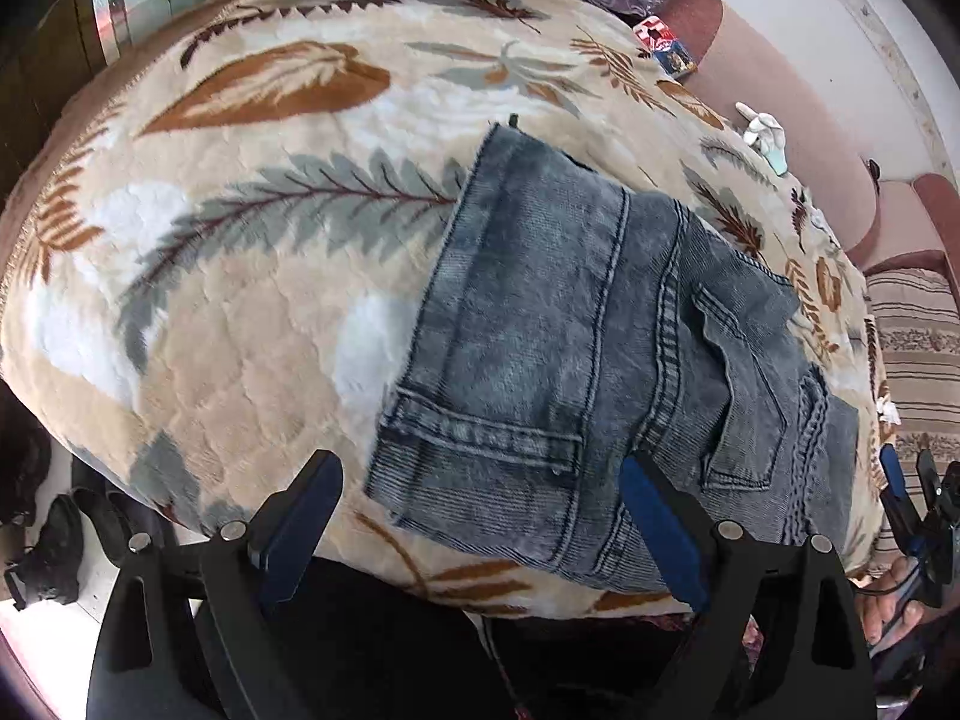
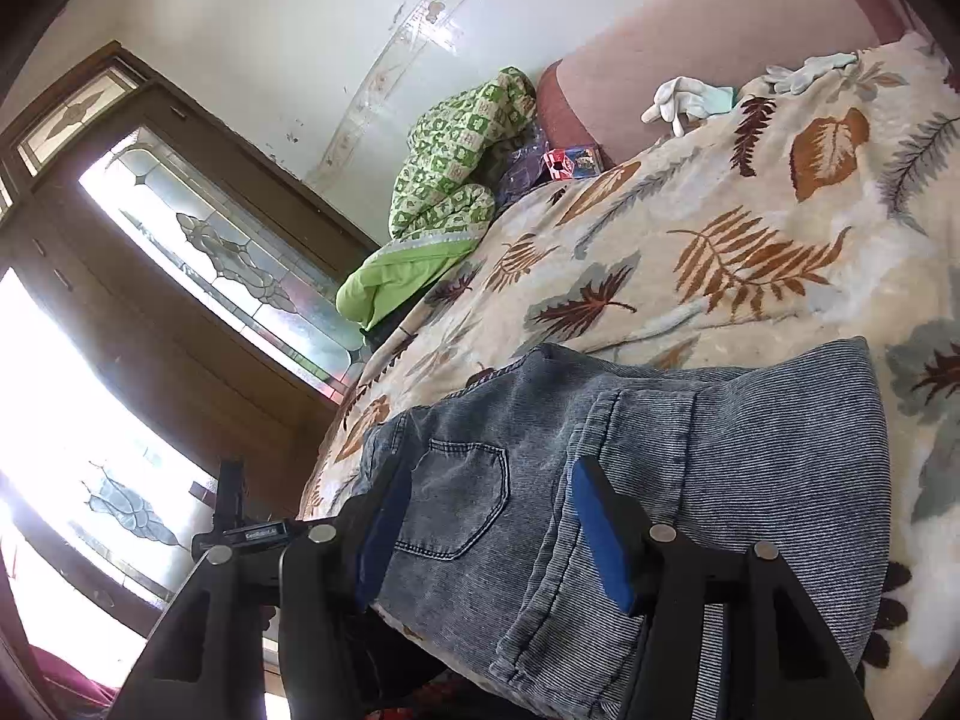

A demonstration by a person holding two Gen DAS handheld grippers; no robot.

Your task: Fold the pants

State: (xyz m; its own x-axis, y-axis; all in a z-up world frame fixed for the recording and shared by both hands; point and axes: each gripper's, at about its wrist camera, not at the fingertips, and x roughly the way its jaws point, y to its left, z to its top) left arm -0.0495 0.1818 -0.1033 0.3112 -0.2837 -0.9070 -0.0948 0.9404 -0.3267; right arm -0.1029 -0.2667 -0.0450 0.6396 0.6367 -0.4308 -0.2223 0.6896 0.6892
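Denim, faded blue-grey and stone-washed, sits as a compact folded pair of pants (image 1: 576,348) on the bed's plush beige blanket with brown and grey leaf print (image 1: 240,276), close to the near edge of the bed. From the left wrist view, the left hand-held gripper (image 1: 480,516) hangs over that near edge with its 2 blue-padded fingers spread wide and nothing between them; the lower hem corner of the bundle lies just ahead of it, and the bundle's long axis runs away from the fingers, slanting up toward the far side of the bed. Over on the right wrist view, the right hand-held gripper (image 2: 492,528) is also released, jaws apart, hovering above the patch-pocket end of the pants (image 2: 630,468) without pinching any cloth as far as I can see. That right one looks the nearer of the 2 to the fabric, with denim filling the gap below its fingers, while the left stands at the bundle's outer corner. By my reading the folding is well along, maybe finished: the pants are already stacked in layers with edges roughly lined up. If another fold or a tidy-up comes, it turns on that axis, each side taking an end. White gloves (image 2: 690,99) and a green patterned quilt (image 2: 456,156) lie well apart at the headboard.
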